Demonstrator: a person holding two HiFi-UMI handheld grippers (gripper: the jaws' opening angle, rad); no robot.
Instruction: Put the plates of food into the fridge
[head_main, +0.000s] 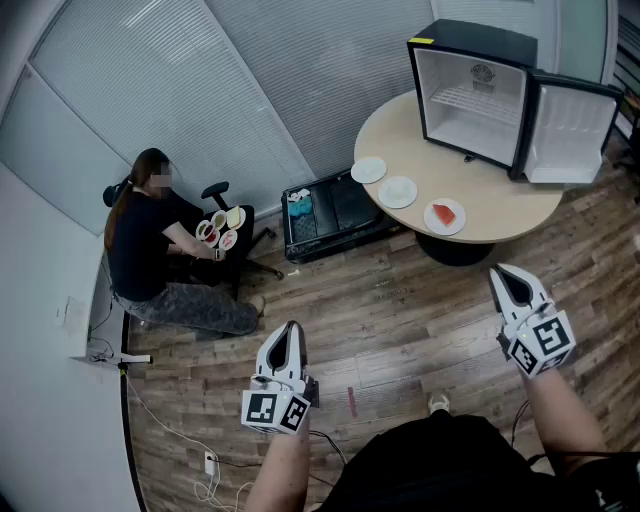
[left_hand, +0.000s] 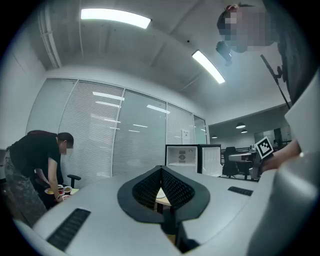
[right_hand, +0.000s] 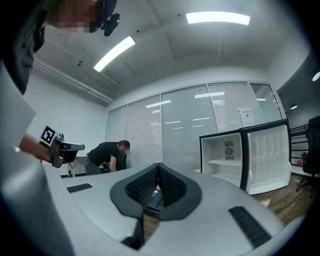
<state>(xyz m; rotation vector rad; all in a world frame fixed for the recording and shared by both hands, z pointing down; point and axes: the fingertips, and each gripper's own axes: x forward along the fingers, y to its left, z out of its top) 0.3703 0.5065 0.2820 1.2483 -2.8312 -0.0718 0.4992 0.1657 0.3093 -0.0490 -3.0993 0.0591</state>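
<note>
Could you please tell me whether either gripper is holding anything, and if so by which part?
Nothing is held: the left gripper and the right gripper are both shut and empty, and the plates lie on the table.

The right gripper (right_hand: 159, 165) is pointing level into the room, its jaws meeting at the tips and gripping nothing. Beyond it to the right, the fridge (right_hand: 225, 160) is standing with its door (right_hand: 265, 157) swung wide, showing a white inside. At the left, a person (right_hand: 106, 156) is bending forward before the window blinds (right_hand: 170, 130), with the left gripper (right_hand: 70, 146) showing near the edge.
</note>
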